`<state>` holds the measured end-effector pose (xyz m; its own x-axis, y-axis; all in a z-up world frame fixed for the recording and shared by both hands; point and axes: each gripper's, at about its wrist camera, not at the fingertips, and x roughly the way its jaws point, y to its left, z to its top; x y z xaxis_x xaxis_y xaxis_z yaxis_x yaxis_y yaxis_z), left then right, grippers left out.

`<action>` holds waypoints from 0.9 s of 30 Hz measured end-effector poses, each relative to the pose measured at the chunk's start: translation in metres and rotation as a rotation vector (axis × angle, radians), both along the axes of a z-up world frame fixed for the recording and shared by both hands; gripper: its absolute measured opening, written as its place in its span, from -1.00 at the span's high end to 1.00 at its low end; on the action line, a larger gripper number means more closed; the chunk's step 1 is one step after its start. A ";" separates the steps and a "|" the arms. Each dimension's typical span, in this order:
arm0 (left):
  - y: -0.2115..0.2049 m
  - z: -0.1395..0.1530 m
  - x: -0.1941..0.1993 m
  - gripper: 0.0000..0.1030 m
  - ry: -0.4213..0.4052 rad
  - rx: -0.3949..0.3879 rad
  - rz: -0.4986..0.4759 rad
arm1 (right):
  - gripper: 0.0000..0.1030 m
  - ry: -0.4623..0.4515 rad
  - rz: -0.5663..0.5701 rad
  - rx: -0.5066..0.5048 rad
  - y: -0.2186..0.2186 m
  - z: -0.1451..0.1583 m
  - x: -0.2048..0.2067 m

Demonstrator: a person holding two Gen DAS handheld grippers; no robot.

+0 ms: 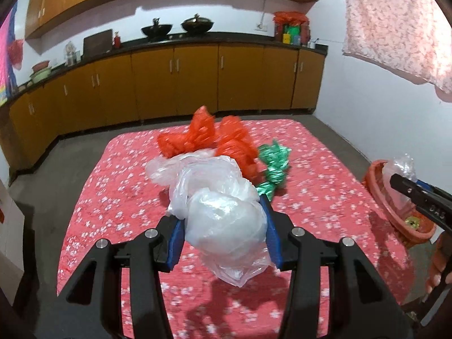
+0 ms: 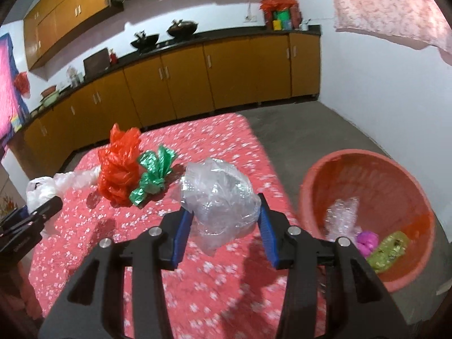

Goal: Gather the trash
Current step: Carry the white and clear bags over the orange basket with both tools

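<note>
My left gripper (image 1: 223, 220) is shut on a white plastic bag (image 1: 223, 214) and holds it above the red flowered tablecloth (image 1: 325, 186). My right gripper (image 2: 223, 214) is shut on a crumpled clear plastic bag (image 2: 220, 197), held above the table's right side near the orange bin (image 2: 333, 175). An orange plastic bag (image 1: 223, 141) and a green plastic bag (image 1: 275, 166) lie on the cloth; they also show in the right wrist view as the orange bag (image 2: 120, 166) and the green bag (image 2: 154, 172). The right gripper with its bag shows in the left wrist view (image 1: 401, 178).
The orange bin (image 1: 375, 180) stands on the floor right of the table and holds clear plastic (image 2: 341, 217), a pink wad (image 2: 367, 240) and a yellow-green wrapper (image 2: 388, 251). Yellow kitchen cabinets (image 1: 195, 79) run along the back wall. A pink cloth (image 1: 395, 28) hangs at upper right.
</note>
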<state>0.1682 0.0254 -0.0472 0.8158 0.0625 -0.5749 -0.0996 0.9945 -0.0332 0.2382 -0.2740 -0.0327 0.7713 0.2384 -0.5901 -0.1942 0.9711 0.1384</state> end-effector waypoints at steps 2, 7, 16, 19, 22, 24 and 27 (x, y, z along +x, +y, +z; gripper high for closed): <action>-0.014 0.005 -0.001 0.05 -0.011 0.016 -0.020 | 0.14 -0.019 -0.027 -0.003 -0.012 0.007 -0.008; -0.042 0.012 -0.001 0.05 -0.032 0.028 -0.067 | 0.14 -0.061 -0.085 -0.019 -0.042 0.021 -0.030; -0.091 0.015 0.005 0.05 -0.038 0.036 -0.148 | 0.14 -0.094 -0.158 -0.042 -0.085 0.028 -0.052; -0.107 0.016 0.008 0.05 -0.041 0.039 -0.179 | 0.14 -0.097 -0.190 -0.045 -0.102 0.028 -0.054; -0.123 0.018 0.012 0.05 -0.045 0.042 -0.209 | 0.14 -0.097 -0.216 -0.048 -0.115 0.026 -0.054; -0.134 0.019 0.015 0.05 -0.047 0.044 -0.230 | 0.14 -0.095 -0.234 -0.049 -0.124 0.025 -0.053; -0.148 0.020 0.019 0.05 -0.047 0.043 -0.255 | 0.14 -0.092 -0.262 -0.050 -0.136 0.022 -0.051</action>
